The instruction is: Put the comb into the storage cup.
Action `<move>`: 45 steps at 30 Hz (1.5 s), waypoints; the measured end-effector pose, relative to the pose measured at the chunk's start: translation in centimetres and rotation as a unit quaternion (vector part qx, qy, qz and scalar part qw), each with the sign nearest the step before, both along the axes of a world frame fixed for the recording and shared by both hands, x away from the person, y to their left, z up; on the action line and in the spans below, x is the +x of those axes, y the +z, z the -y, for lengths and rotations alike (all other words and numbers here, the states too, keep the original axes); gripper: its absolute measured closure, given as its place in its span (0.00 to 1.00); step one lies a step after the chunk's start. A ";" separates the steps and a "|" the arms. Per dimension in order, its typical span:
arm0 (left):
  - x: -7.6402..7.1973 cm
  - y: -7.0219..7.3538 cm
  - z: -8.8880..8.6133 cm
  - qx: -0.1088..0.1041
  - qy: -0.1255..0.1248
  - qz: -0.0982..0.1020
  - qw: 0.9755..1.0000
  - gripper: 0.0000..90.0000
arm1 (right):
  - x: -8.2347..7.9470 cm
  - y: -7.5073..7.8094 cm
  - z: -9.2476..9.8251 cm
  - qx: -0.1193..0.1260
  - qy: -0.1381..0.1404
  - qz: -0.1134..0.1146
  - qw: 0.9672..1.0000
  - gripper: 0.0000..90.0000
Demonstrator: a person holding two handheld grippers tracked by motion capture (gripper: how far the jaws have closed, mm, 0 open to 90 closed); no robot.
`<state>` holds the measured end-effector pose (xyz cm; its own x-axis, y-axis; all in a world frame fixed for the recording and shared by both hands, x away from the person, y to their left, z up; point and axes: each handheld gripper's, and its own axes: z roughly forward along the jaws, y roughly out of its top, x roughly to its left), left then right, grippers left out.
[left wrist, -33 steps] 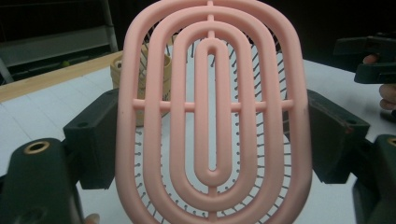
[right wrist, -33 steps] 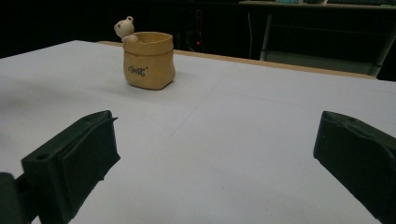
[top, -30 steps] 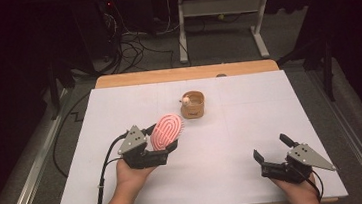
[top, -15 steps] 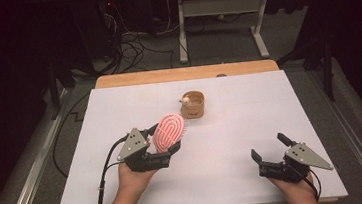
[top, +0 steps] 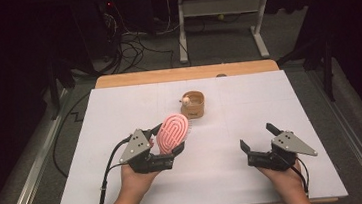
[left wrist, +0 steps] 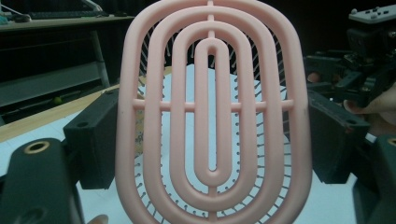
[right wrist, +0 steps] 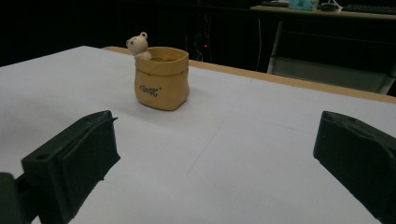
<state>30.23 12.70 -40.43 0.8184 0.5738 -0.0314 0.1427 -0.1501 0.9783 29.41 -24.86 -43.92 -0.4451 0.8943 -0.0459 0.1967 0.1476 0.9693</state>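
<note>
A pink oval hairbrush (top: 173, 132) is held above the white table, tilted up, with my left gripper (top: 170, 140) shut on its sides. In the left gripper view the brush's ribbed back (left wrist: 212, 112) faces the camera and its bristles point away, with a black jaw against each edge of it. My right gripper (top: 256, 136) hovers at the front right, open, with nothing between its jaws. Ahead of it stands a small tan pot (right wrist: 162, 79) with a little bear figure on its rim, also seen at mid-table as the pot (top: 194, 104).
A white sheet (top: 119, 108) covers the table, and a strip of the wooden top (top: 186, 74) shows at the far edge. Cables and a metal table frame (top: 220, 13) lie on the dark floor beyond. A cable trails from each gripper toward the front edge.
My right gripper has drifted a little to the left and away from the front edge. The left gripper and the brush have stayed where they were.
</note>
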 end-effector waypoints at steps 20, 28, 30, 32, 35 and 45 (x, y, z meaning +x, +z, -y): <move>-0.5 -0.1 0.5 0.007 0.001 0.010 1.000 0.20 | 3.1 0.3 -4.7 -0.009 0.023 -0.002 1.000 0.00; -0.9 -0.2 1.1 0.014 -0.002 0.016 1.000 0.20 | 2.1 -1.0 -4.4 -0.025 0.029 -0.020 0.999 0.00; -1.1 -0.3 1.3 0.015 -0.003 0.018 1.000 0.20 | 2.0 -1.1 -4.3 -0.026 0.029 -0.024 0.999 0.00; -1.2 -0.3 1.4 0.019 -0.003 0.019 1.000 0.20 | 1.9 -1.2 -4.3 -0.029 0.029 -0.026 0.999 0.00; -1.3 -0.4 1.5 0.021 -0.004 0.017 1.000 0.20 | 1.9 -1.1 -4.3 -0.023 0.033 -0.028 0.999 0.00; -1.4 -0.7 1.6 0.029 -0.001 0.015 0.999 0.20 | 1.2 -0.1 -5.1 -0.008 0.051 -0.027 0.998 0.00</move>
<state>28.84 11.05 -41.12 0.8194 0.5726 0.0257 0.1138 -0.2066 0.9718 30.65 -19.77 -44.00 -0.5356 0.8439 -0.0326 0.2321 0.1842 0.9551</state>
